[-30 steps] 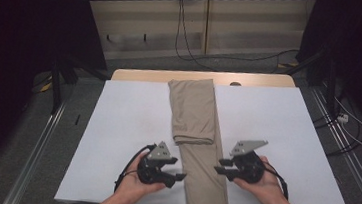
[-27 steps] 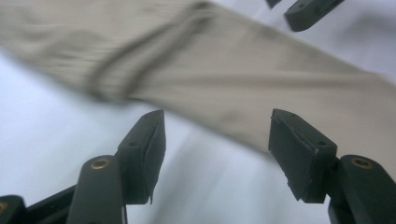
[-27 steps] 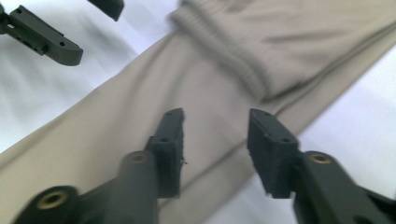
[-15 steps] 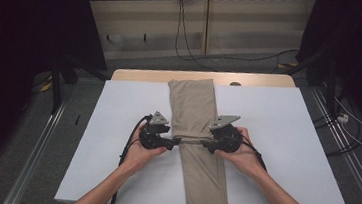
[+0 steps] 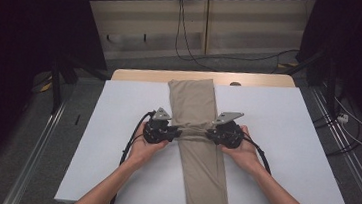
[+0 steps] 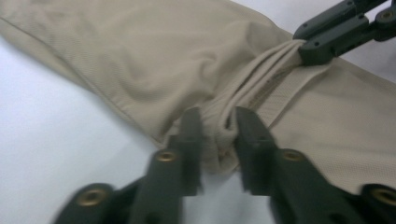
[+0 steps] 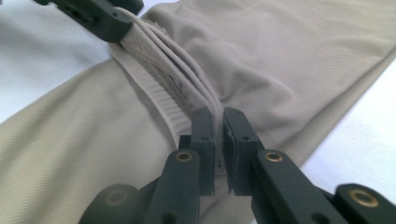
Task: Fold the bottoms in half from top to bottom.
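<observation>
Long folded beige knit cloth (image 5: 201, 134) lies down the middle of the white-topped table (image 5: 290, 142), running from far edge to near edge. Left gripper (image 5: 178, 132) and right gripper (image 5: 209, 133) face each other across the cloth's midpoint. Both sets of jaws have just been closing and now pinch a bunched ridge of the fabric, stretched taut between them.

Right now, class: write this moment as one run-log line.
item: beige trousers | left gripper: shut on hem edge, just closed | right gripper: shut on opposite edge, just closed | surface: white table
</observation>
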{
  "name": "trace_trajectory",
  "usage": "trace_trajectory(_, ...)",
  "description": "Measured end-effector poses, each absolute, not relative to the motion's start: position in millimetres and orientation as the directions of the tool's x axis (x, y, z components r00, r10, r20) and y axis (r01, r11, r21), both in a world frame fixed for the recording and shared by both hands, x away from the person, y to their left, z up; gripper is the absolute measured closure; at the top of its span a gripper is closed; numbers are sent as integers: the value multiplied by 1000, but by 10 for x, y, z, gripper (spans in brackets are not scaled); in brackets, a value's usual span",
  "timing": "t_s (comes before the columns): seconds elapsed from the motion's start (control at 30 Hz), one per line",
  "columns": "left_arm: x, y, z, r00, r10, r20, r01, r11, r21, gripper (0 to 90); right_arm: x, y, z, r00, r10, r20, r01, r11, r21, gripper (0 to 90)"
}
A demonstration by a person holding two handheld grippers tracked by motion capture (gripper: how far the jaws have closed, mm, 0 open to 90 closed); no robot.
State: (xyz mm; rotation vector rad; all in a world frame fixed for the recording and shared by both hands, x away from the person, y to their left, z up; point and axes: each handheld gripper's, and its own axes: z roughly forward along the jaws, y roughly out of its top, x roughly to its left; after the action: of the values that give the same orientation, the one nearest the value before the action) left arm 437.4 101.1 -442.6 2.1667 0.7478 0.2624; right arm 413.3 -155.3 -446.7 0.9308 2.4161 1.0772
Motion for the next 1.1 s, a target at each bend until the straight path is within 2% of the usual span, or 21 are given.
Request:
trace_trajectory(0.07, 4358, 983, -4396, 804, 589, -81, 433, -486, 759, 815, 4139, -1575, -4446, -727, 687, -18, 440, 486, 755, 845)
trace_trajectory(0.2, 4216, 980, -4262, 812, 573, -112, 426, -450, 784, 824, 4068, -1678, -4329, -721, 693, 24, 451, 443, 775, 845)
trace_trajectory(0.43, 3718, 1008, -4108, 859, 491, -144, 393, -452, 801, 822, 3596, -1845, -4121, -764, 642, 67, 428, 426, 797, 844)
trace_trajectory(0.7, 3237, 1011, -4199, 898, 406, -171, 377, -508, 775, 821, 3015, -1893, -4229, -800, 593, 97, 447, 479, 755, 843)
trace_trajectory(0.9, 2964, 1037, -4139, 919, 359, -166, 344, -520, 782, 821, 2731, -1938, -4175, -806, 579, 124, 447, 458, 768, 841)
trace_trajectory(1.1, 2715, 1088, -4236, 925, 327, -196, 355, -552, 754, 817, 2425, -1888, -4231, -831, 541, 129, 438, 494, 751, 835)
